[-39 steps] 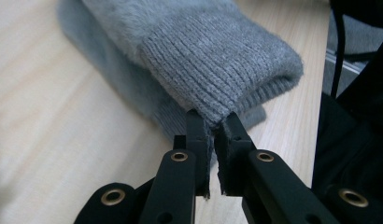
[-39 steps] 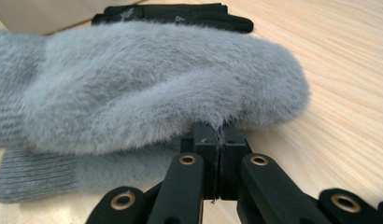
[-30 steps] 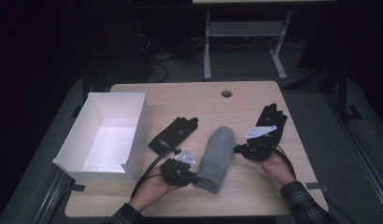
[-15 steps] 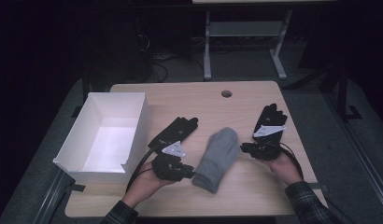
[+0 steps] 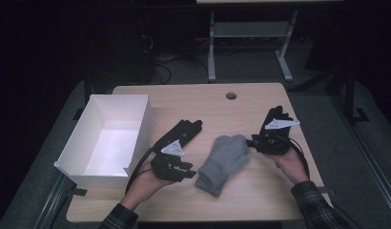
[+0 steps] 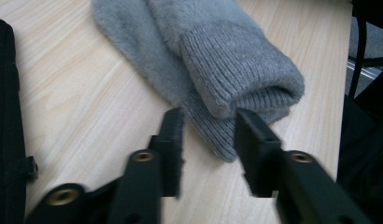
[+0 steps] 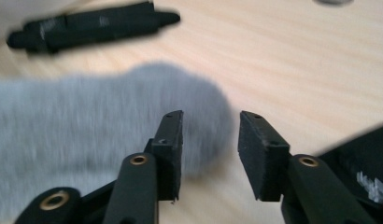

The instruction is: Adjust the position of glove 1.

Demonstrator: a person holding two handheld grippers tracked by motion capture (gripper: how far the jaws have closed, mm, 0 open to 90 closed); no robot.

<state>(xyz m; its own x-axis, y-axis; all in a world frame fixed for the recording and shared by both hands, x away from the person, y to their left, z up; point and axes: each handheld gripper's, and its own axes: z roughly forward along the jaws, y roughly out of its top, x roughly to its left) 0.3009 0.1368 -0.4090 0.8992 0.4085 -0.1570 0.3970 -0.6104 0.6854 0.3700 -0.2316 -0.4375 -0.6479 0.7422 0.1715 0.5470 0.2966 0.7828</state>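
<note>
A pair of grey knitted mittens (image 5: 224, 161) lies stacked in the middle of the wooden table (image 5: 203, 98). My left gripper (image 5: 186, 168) is at their cuff end (image 6: 236, 70). Its jaws have just been opening; the lower cuff's edge lies loose between the pads of the left gripper (image 6: 210, 126). My right gripper (image 5: 252, 142) is at the mittens' rounded tip (image 7: 133, 116), its jaws likewise just opened. The right gripper (image 7: 208, 135) holds nothing, and the fuzzy tip lies just beyond its left finger.
A white open box (image 5: 136, 126) stands at the table's left edge. One black glove (image 5: 184, 131) lies between box and mittens, also far off as black glove (image 7: 91, 25). A second black glove (image 5: 274, 119) lies under my right hand. A round hole (image 5: 231, 95) is at the back.
Both grippers were shut on the mittens' two ends. They have let go and opened, drawing slightly back from the mittens, which now rest flat on the table.
</note>
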